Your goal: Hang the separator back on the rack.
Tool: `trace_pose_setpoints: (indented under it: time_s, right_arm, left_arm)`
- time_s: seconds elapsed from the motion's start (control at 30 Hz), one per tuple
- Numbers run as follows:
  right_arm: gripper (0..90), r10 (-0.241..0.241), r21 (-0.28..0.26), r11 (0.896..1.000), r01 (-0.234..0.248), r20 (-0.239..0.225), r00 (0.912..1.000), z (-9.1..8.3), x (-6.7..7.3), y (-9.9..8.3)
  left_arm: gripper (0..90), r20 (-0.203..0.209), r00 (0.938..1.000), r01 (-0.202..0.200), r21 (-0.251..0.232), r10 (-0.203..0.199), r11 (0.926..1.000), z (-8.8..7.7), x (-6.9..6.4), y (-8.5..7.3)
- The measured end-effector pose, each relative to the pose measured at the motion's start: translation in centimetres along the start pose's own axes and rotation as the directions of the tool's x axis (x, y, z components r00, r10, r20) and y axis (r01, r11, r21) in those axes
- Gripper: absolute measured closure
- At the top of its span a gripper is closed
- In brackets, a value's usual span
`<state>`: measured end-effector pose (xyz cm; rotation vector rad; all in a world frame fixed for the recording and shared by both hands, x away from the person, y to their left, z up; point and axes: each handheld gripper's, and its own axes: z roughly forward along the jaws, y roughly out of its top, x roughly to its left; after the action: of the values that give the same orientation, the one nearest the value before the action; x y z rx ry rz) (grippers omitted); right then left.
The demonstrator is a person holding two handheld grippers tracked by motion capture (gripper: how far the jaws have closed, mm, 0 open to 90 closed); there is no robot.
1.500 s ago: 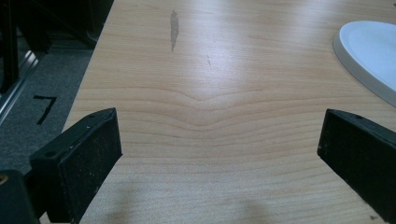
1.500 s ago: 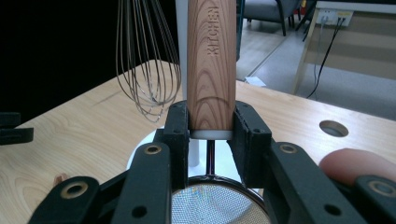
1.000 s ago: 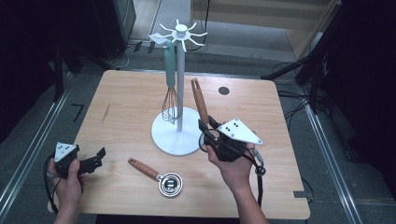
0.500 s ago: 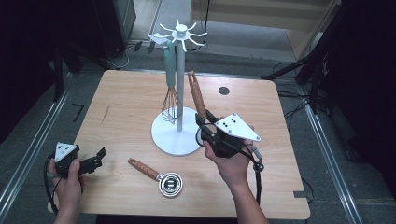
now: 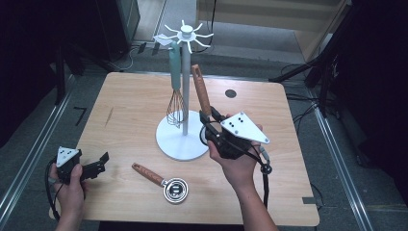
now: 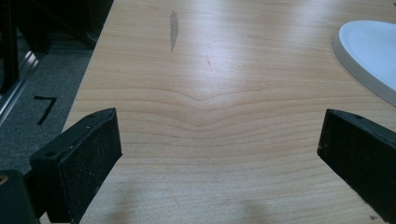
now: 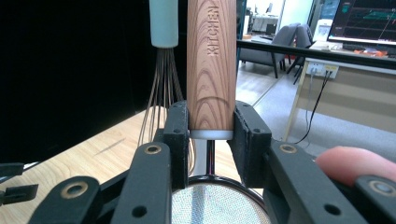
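Wooden strainer handle [image 7: 211, 65] pinched upright in the right gripper's [image 5: 210, 126] fingers, ready for hanging on the rack [image 5: 185, 34]; left gripper's [image 5: 96, 165] fingers spread, idle.

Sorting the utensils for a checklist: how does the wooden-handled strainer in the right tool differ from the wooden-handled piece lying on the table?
The strainer stands handle-up, clamped in the right tool; the measuring cup lies flat on the table, untouched. The strainer's handle looks longer and reads KITCHEN; no lettering can be made out on the cup's. The strainer ends in mesh, the cup in a small shiny bowl. Both have brown wooden handles.
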<state>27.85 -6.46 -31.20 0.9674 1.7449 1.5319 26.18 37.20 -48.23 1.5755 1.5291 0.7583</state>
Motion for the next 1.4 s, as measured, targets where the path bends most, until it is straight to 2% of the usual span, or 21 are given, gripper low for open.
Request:
trace_pose_setpoints:
  time_s: [0.87,0.97,1.4]
  right_arm:
    - [71.1,-0.016,-0.089,0.996,0.017,0.014,0.9998,-0.9,0.7,3.2]
    - [71.1,-0.032,-0.095,0.995,0.034,0.020,0.9993,-0.7,0.9,3.4]
    - [71.2,-0.053,-0.065,0.996,0.057,0.059,0.9969,0.3,1.4,3.5]
  left_arm:
    - [0.0,0.000,1.0000,-0.001,0.000,0.001,1.0000,0.0,0.0,0.0]
    - [0.0,0.000,1.0000,0.000,-0.001,0.000,1.0000,0.0,0.0,0.0]
    - [0.0,0.002,1.0000,-0.001,0.001,0.001,1.0000,0.0,0.0,0.0]
